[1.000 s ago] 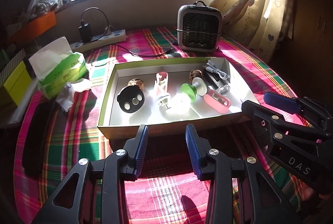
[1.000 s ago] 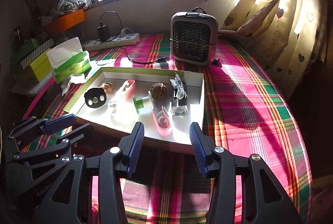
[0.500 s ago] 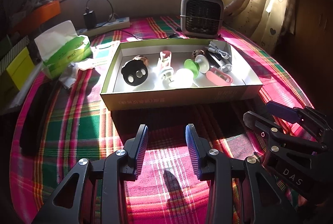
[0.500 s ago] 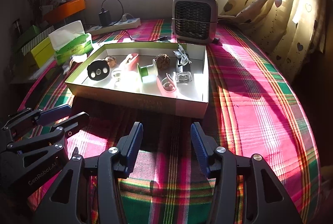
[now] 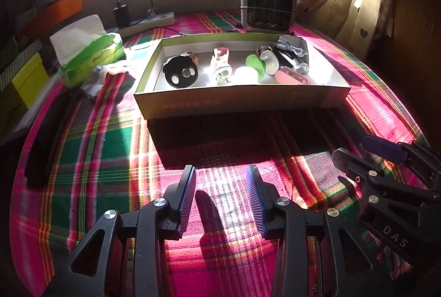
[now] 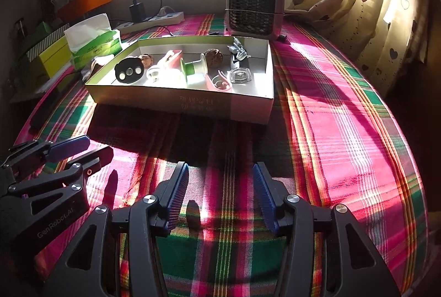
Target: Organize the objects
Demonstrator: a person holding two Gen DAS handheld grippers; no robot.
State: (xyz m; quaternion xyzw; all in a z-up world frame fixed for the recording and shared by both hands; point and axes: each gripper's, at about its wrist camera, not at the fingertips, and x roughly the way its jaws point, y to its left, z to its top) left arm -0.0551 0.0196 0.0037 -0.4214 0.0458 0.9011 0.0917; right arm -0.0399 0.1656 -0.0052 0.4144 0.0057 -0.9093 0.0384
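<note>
A shallow cardboard box [image 5: 239, 101] [image 6: 182, 104] lies on the plaid cloth ahead of both grippers. Inside it are a black round piece [image 5: 180, 72] [image 6: 129, 72], a green and white spool [image 5: 260, 64] [image 6: 193, 66], a pink clip [image 5: 292, 76] [image 6: 217, 82], a white cable [image 5: 292, 47] [image 6: 238, 48], a clear square piece [image 6: 240, 75] and other small items. My left gripper [image 5: 222, 192] hangs open over bare cloth near the front, nothing between its fingers. My right gripper [image 6: 220, 189] is open too, over bare cloth, beside the left one.
A small grey heater [image 5: 268, 3] [image 6: 255, 10] stands behind the box. A green tissue pack [image 5: 88, 57] [image 6: 93, 40], a power strip with a charger [image 5: 146, 19] [image 6: 154, 18] and yellow boxes [image 6: 52, 57] sit at the left. Curtains [image 6: 372, 7] hang at the right.
Both grippers have drawn back from the box and sunk toward the cloth. The box now sits farther up in both views. Neither gripper holds anything.
</note>
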